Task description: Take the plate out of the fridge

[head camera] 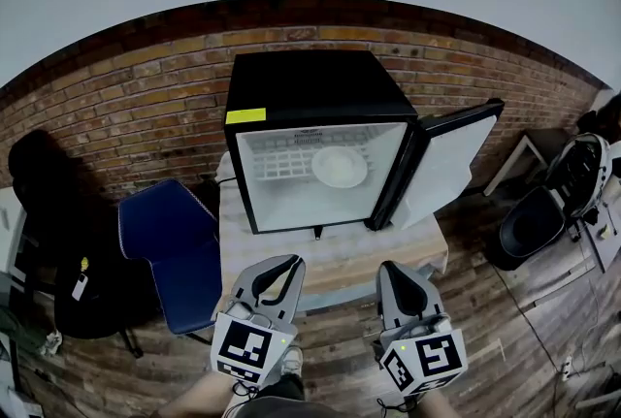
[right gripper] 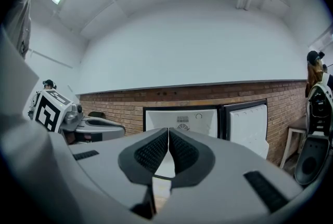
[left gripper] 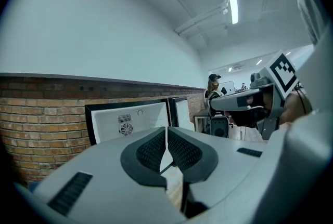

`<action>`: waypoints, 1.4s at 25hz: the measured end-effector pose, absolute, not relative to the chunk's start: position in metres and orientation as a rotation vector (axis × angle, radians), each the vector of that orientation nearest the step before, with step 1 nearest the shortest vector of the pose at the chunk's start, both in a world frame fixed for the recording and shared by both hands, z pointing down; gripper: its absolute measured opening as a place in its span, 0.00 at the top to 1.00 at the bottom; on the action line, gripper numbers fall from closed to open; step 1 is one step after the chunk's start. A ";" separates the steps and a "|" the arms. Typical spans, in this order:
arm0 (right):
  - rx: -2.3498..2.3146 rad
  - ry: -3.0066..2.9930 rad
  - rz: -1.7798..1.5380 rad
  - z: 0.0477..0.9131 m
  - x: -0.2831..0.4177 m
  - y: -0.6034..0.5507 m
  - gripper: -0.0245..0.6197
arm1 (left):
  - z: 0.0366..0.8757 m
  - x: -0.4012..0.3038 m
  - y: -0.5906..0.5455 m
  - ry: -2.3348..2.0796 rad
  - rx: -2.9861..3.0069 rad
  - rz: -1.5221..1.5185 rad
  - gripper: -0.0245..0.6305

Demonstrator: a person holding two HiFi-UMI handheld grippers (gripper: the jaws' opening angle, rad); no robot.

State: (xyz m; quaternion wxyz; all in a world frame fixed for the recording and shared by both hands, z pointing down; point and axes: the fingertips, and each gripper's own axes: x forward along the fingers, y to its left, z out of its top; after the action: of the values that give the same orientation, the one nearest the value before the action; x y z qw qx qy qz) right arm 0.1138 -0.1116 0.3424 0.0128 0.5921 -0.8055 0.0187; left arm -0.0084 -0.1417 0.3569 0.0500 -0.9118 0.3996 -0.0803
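White plate [head camera: 340, 167] sits centre frame on the shelf [head camera: 277, 160] inside the open fridge [head camera: 310, 91]. My left gripper [head camera: 288, 266] and right gripper [head camera: 391, 273], lower centre, have jaws together, empty. Risk: arriving closed, I shove the plate instead of gripping it.

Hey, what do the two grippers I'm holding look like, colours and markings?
Both are light grey plastic. The left gripper and right gripper taper to two jaws lined with black textured pads. Each carries a white cube bearing black square markers.
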 end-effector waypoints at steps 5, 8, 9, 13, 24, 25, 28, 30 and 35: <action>1.876 -2.469 0.053 0.338 0.114 -0.157 0.92 | 0.355 -0.009 -0.188 1.189 -2.806 -0.234 0.93; 1.900 -2.454 0.060 0.338 0.114 -0.181 0.92 | 0.354 -0.012 -0.213 1.177 -2.810 -0.230 0.93; 1.906 -2.450 0.061 0.338 0.114 -0.188 0.92 | 0.355 -0.013 -0.220 1.176 -2.812 -0.228 0.93; 1.916 -2.435 0.075 0.341 0.110 -0.211 0.92 | 0.356 -0.015 -0.246 1.168 -2.825 -0.224 0.93; 1.913 -2.407 0.142 0.352 0.114 -0.247 0.91 | 0.362 -0.010 -0.281 1.184 -2.855 -0.204 0.93; 1.906 -2.411 0.159 0.354 0.116 -0.250 0.91 | 0.363 -0.010 -0.285 1.202 -2.846 -0.210 0.93; 1.866 -2.418 0.177 0.359 0.118 -0.259 0.91 | 0.366 -0.008 -0.293 1.246 -2.838 -0.214 0.92; 1.849 -2.423 0.174 0.362 0.121 -0.266 0.91 | 0.368 -0.004 -0.298 1.265 -2.843 -0.212 0.92; 1.819 -2.453 0.223 0.364 0.134 -0.282 0.91 | 0.368 0.007 -0.312 1.311 -2.844 -0.197 0.92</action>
State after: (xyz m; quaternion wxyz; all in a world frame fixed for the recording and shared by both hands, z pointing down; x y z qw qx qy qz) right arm 0.1342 -0.2819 0.3644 0.0400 0.5935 -0.8005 0.0729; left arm 0.0071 -0.3121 0.3677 0.0018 -0.9063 0.4179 -0.0627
